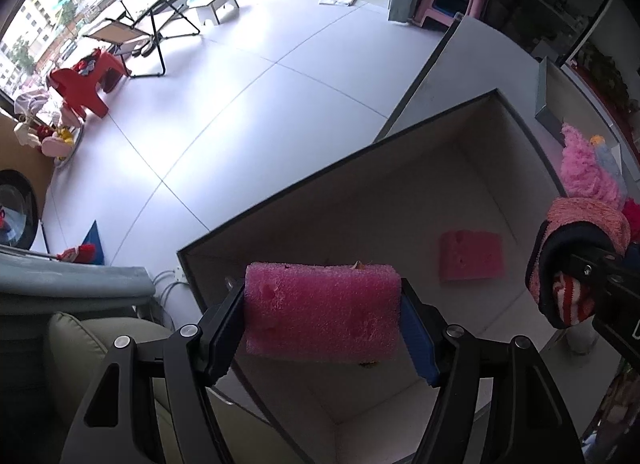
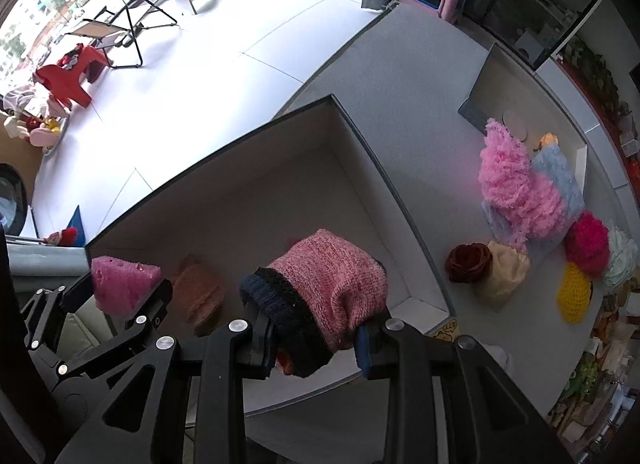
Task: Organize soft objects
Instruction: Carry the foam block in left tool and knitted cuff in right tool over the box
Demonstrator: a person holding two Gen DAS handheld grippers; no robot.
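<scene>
My left gripper [image 1: 322, 314] is shut on a pink sponge [image 1: 320, 308] and holds it above the open grey box [image 1: 280, 192]. Another pink sponge [image 1: 471, 256] lies on the box floor. My right gripper [image 2: 316, 340] is shut on a pink knitted pouch with a dark blue rim [image 2: 320, 292], also over the box [image 2: 360, 136]. The left gripper with its sponge [image 2: 122, 284] shows at the left of the right wrist view. The right gripper's pouch [image 1: 576, 252] shows at the right edge of the left wrist view.
On the table [image 2: 420, 76] right of the box lie soft items: a fluffy pink piece [image 2: 512, 184], a blue cloth [image 2: 560, 176], a dark red rose [image 2: 468, 262], a cream piece [image 2: 506, 270], a yellow knit [image 2: 576, 292]. A sofa [image 1: 80, 344] is at the left.
</scene>
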